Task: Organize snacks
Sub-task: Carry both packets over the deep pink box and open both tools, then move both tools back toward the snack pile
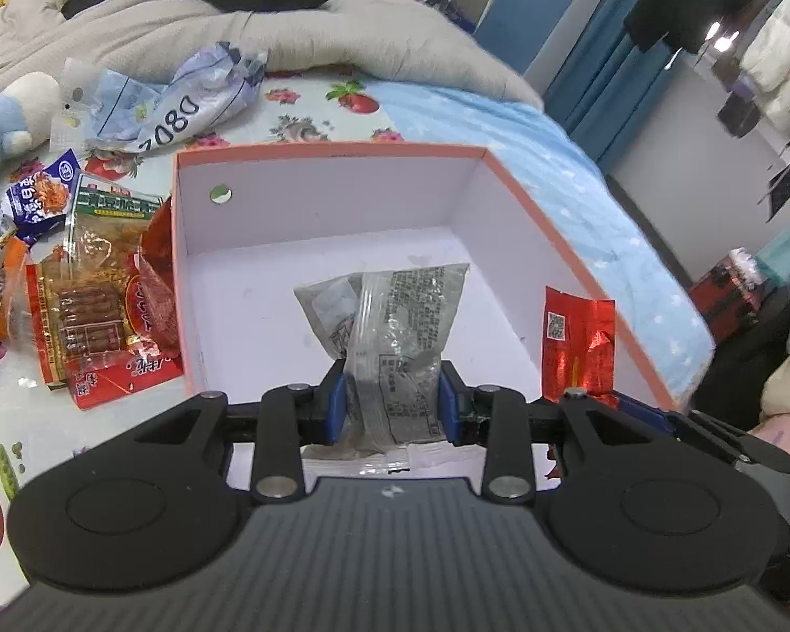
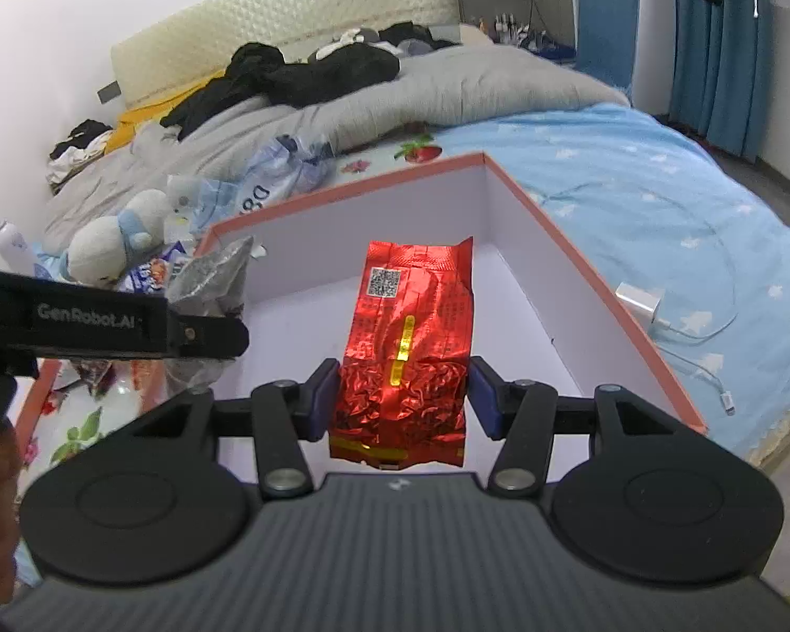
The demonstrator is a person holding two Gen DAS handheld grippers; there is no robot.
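On the bed, one box (image 1: pixel 553 221), each hand-held gripper clamped on one packet: left (image 1: pixel 392 400) grey (image 1: pixel 395 326), right (image 2: pixel 403 395) red (image 2: pixel 411 347)

Glossy crinkled red foil packet (image 2: pixel 408 353)

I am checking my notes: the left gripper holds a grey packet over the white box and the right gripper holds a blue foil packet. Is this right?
Not quite: the right gripper holds a red foil packet, not blue, as the right wrist view shows. The left gripper does hold the grey packet over the white box.
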